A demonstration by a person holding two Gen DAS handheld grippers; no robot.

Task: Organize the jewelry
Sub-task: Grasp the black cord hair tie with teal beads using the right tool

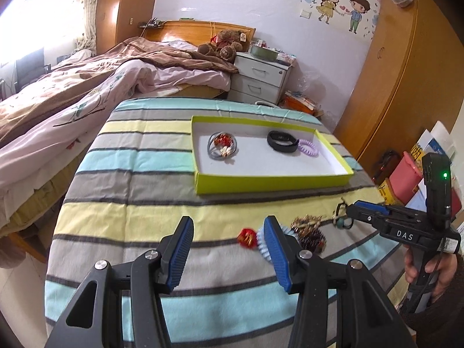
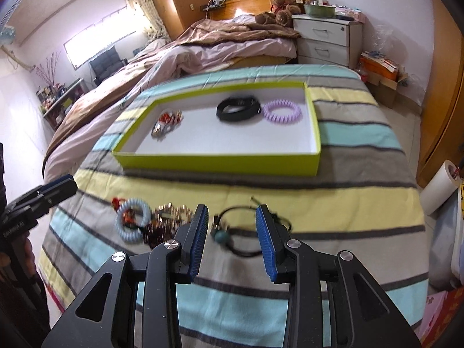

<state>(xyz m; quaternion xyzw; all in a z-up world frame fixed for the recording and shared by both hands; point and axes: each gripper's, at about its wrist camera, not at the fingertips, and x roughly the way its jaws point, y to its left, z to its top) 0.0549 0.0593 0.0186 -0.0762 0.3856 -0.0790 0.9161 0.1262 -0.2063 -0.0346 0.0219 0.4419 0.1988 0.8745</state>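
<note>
Surface: a table covered with a striped cloth in blue, yellow and grey bands (image 1: 150, 179); all the jewelry lies on it.
Tray: a shallow lime-green cardboard box lid with a white inside (image 2: 220, 164) sits toward the far edge of the table, right of centre.
In the tray: a grey ring bundle with red and pale charms (image 1: 222, 145) near its left end; a black wristband (image 1: 282, 141) and a lilac spiral hair tie (image 1: 308, 147) touching each other near its far right corner.
Loose pieces: near the front edge lie a red ornament (image 1: 246, 238), a light blue spiral hair tie (image 2: 133, 222), a gold and dark red beaded piece (image 1: 308, 232) touching the blue tie, and a black cord bracelet with a teal bead (image 2: 240, 233) just to their right.
Left gripper: the black gripper with blue ribbed pads (image 1: 229, 252) tilts downward over the front of the table; its fingers stand wide apart with nothing between them, only bare cloth. The right pad partly hides the light blue tie.
Right gripper: the matching gripper (image 2: 232, 240) also points down at a slant, its fingers partly spread on either side of the cord bracelet as seen from its camera; whether the pads touch it cannot be told, and nothing is gripped.
Hand: a person's hand (image 1: 435, 272) wraps the right gripper's handle at the table's right edge.
</note>
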